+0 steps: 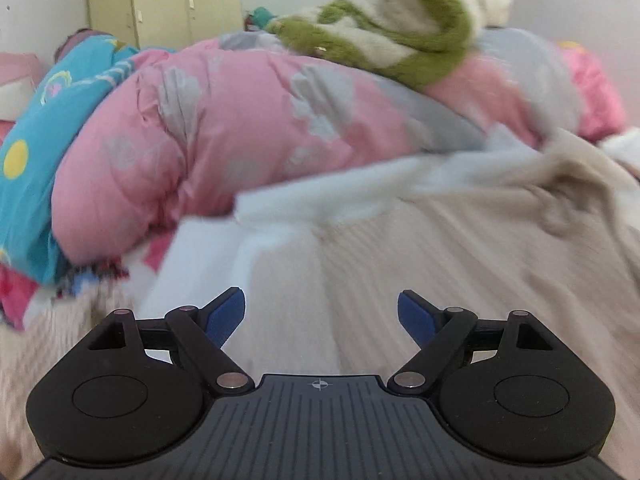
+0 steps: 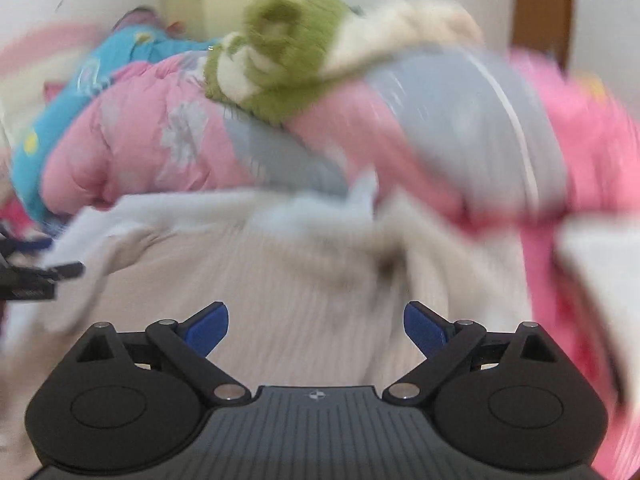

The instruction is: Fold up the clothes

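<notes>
Illumination is soft, even and diffuse in both views, with no glare and only faint shadows in the folds of the pink quilt. Motion blur is moderate in the left wrist view and heavy in the right, smearing the beige garment. Fisheye curvature bends the edges; corners are vignetted dark.

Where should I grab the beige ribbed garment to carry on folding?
Take the rumpled far corner of the beige garment, where the fabric stands up in folds; the ribbed middle lies flat and gives no edge. Come from the near side, over the flat part, with the right tongs, which are open and empty.
</notes>
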`<state>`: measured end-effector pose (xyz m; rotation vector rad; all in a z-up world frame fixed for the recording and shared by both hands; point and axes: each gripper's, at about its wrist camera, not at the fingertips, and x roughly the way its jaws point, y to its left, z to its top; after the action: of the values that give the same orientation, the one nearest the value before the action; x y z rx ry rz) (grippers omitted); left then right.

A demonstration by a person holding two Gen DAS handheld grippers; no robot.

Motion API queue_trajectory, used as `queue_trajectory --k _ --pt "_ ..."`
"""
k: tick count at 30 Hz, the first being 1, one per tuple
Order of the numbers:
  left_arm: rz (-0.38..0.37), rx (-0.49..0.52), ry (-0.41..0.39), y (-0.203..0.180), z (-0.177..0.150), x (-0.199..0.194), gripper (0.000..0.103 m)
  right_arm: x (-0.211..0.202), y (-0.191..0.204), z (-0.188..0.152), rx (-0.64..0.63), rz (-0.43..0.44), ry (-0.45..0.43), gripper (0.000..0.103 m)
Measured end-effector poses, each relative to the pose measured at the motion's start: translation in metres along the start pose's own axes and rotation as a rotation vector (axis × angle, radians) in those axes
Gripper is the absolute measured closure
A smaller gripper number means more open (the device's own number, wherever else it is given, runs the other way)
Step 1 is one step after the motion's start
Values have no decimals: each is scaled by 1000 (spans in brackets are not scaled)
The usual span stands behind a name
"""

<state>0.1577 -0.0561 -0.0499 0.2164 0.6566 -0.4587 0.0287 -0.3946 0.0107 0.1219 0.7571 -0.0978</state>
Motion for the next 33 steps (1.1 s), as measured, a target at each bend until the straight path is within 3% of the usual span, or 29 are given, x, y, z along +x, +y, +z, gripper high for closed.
queue_trajectory --k 4,7,9,12,14,16,17,20,21,22,25,28,33 --pt "-42 -6 5 -10 -31 -39 19 -37 -13 -75 162 5 46 7" --pt "-33 -25 9 -14 -53 -57 19 -46 -32 -132 395 42 103 7" --pt "-28 -41 16 -17 -65 -61 19 -38 -42 -164 547 99 137 13" --pt "22 -49 36 -23 -80 -60 19 -20 -41 -191 676 176 141 18" --pt "65 -54 47 -26 -88 -55 19 -6 -29 -191 658 186 111 18" --pt "116 -60 61 -28 -95 -50 19 7 -14 -183 595 139 67 18" --pt "137 -67 66 -28 -98 -47 19 13 -7 -179 562 115 45 23" --pt "182 -95 75 -23 -105 -41 19 26 7 -169 457 12 -2 56" --pt "188 -103 72 -20 -106 -41 19 28 9 -168 429 -22 -13 77" --pt "192 -106 70 -18 -107 -41 19 27 10 -167 410 -50 -28 83" --pt "207 -104 67 -14 -107 -40 19 -6 -16 -169 460 -101 -146 86" --pt "210 -108 66 -12 -108 -38 19 -43 -52 -172 512 -215 -249 89" --pt "213 -106 64 -10 -109 -36 18 -44 -103 -188 585 -317 -225 93"
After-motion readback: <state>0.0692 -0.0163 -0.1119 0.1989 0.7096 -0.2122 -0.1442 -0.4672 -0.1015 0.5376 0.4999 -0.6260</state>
